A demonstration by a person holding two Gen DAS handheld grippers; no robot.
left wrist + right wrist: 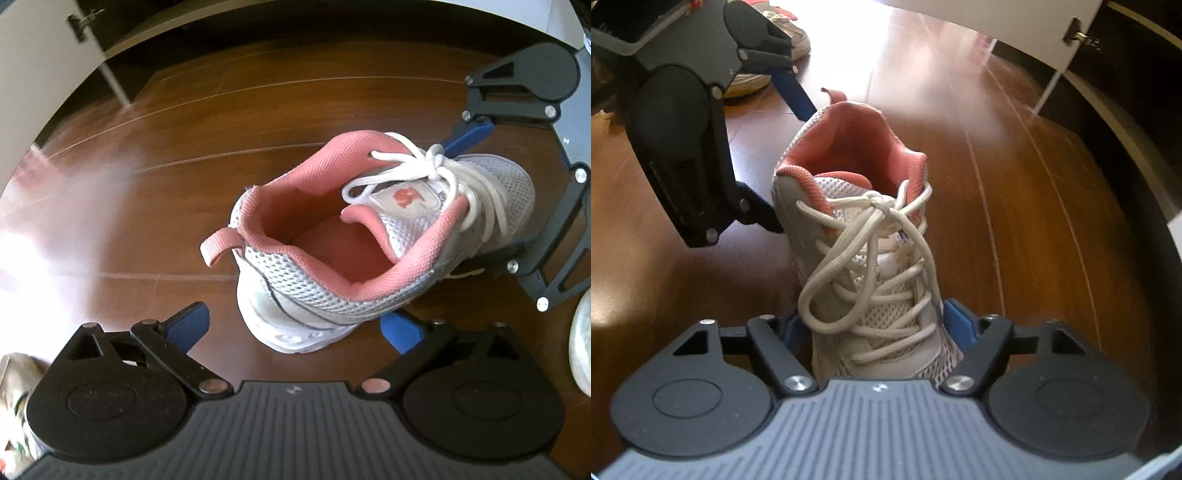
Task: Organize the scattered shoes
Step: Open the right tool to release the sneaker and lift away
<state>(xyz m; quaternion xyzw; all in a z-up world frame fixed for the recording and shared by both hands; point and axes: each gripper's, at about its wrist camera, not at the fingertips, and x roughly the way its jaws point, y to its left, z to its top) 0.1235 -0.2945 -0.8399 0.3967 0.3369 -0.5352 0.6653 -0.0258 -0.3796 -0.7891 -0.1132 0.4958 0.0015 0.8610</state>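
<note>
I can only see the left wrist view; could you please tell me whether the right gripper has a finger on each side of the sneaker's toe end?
Observer: Yes, the right gripper has a blue pad on each side of the sneaker at its forefoot; I cannot tell whether they press.
Operator: Thank you. Is anything lying behind my gripper?
Observer: Another shoe lies on the floor beyond the left gripper.

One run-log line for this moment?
sneaker upright on floor | right hand-held gripper straddles toe | left hand-held gripper open at heel
</note>
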